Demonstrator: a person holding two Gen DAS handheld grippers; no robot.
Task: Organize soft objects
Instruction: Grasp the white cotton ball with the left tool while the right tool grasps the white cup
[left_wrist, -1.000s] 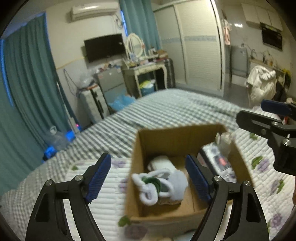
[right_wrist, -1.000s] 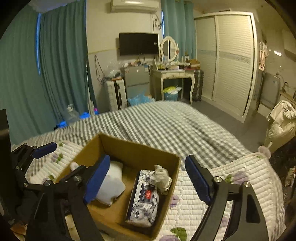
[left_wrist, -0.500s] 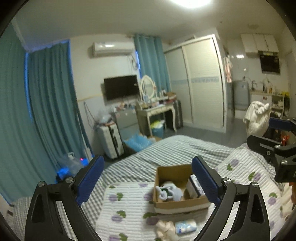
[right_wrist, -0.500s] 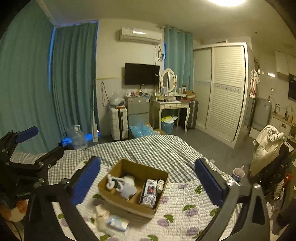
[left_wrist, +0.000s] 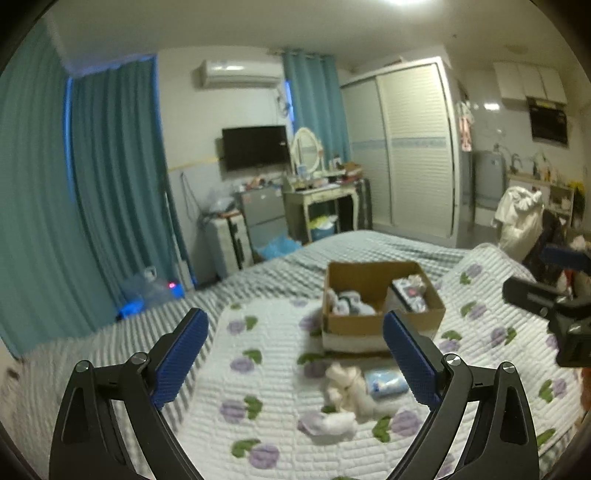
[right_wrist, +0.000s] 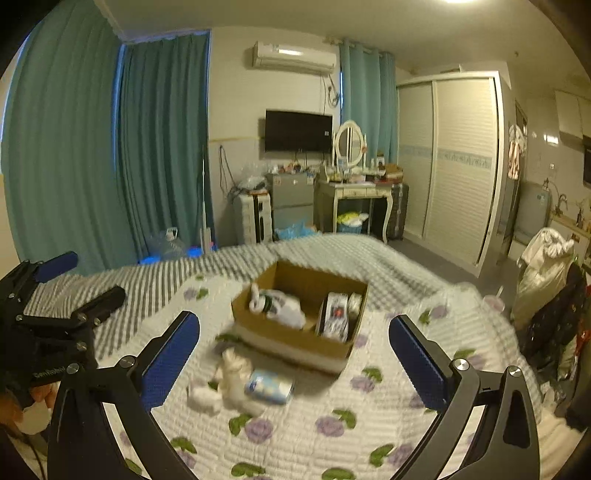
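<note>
A cardboard box (left_wrist: 382, 325) (right_wrist: 295, 341) sits on the flowered quilt (left_wrist: 266, 373). Inside it lie a white and green soft item (left_wrist: 347, 304) (right_wrist: 275, 304) and a tissue pack (left_wrist: 408, 295) (right_wrist: 334, 317). In front of the box lie a cream cloth bundle (left_wrist: 345, 387) (right_wrist: 232, 378), a small white cloth (left_wrist: 330, 422) (right_wrist: 203, 397) and a blue packet (left_wrist: 386, 382) (right_wrist: 269, 386). My left gripper (left_wrist: 295, 358) is open and empty, above the quilt short of these items. My right gripper (right_wrist: 293, 362) is open and empty, also held back from them.
The bed (right_wrist: 236, 266) has a grey checked cover beyond the quilt. Teal curtains (left_wrist: 110, 192), a suitcase (left_wrist: 227, 243), a dressing table (right_wrist: 356, 195) and a wardrobe (left_wrist: 413, 147) stand behind. A chair with clothes (right_wrist: 546, 273) is at the right.
Both grippers pulled back and up from just over the box, then came a little lower. The loose items in front of the box have come into view.
</note>
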